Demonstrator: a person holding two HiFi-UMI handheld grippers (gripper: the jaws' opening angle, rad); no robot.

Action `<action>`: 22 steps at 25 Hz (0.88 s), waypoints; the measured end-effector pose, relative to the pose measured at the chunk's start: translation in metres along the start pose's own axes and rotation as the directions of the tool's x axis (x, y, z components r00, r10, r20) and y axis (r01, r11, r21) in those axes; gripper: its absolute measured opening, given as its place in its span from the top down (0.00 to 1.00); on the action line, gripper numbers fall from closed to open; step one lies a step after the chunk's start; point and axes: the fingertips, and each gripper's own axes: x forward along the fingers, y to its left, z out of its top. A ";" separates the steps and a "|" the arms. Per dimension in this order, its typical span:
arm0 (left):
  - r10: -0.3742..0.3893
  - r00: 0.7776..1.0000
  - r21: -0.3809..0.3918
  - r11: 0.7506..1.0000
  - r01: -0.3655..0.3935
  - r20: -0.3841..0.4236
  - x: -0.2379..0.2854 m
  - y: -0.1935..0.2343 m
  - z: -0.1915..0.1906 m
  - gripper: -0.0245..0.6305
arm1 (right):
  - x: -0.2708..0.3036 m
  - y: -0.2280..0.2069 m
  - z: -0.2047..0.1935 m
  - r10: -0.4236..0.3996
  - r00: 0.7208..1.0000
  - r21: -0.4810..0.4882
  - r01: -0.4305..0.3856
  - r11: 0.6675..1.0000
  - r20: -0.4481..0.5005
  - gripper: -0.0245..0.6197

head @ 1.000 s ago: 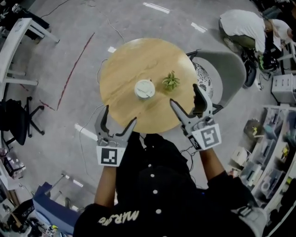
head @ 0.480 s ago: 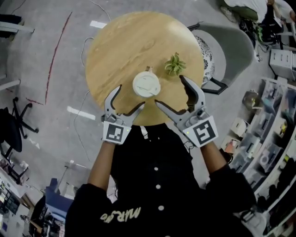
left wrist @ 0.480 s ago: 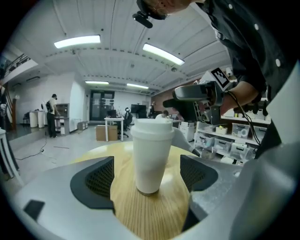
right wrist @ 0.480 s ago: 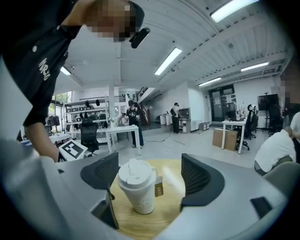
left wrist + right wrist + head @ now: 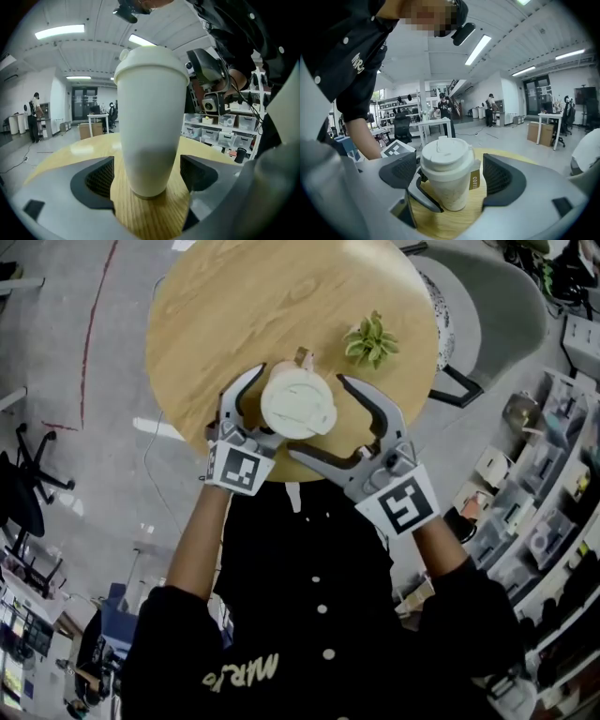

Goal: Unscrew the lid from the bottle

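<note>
Jaws of both grippers stand apart around the tall white tapered bottle point(image 5: 150, 136), and no pad presses on it. The left gripper point(image 5: 146, 174) flanks the lower body with a gap on each side. The right gripper point(image 5: 449, 174), whose jaws have just been opening, stands wide at about the height of the domed white lid point(image 5: 446, 157).

If one pad lands first, the narrow-footed bottle could tip or slide. If the left grip is weak, the smooth body could turn along with the lid. The right jaws could also knock the left ones, which lie close by.

The bottle is cup-shaped and upright, with a small brown tag point(image 5: 474, 179) on its side. In the head view it stands at centre frame, near the lower edge of the round light wooden table point(image 5: 234, 306). A small green plant point(image 5: 372, 338) stands apart at its upper right.
</note>
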 end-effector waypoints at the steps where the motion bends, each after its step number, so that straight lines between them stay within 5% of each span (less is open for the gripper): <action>1: -0.012 1.000 0.013 1.000 0.012 -0.002 0.003 0.000 -0.001 0.32 | 0.003 0.000 0.000 0.011 1.000 -0.008 -0.011 1.000 0.007 0.27; 6: -0.055 0.997 0.006 0.998 0.055 0.062 0.016 -0.003 0.003 0.32 | 0.016 0.000 -0.006 0.039 0.999 -0.013 -0.039 0.999 0.028 0.27; 10: -0.060 0.996 0.001 0.998 0.060 0.059 0.020 -0.002 0.002 0.41 | 0.020 0.005 -0.009 0.043 0.998 -0.029 -0.042 0.999 0.035 0.30; 22: -0.077 0.997 0.027 0.997 0.077 0.024 0.019 -0.002 -0.002 0.41 | 0.024 0.004 0.000 0.024 0.998 -0.044 -0.022 0.999 0.056 0.29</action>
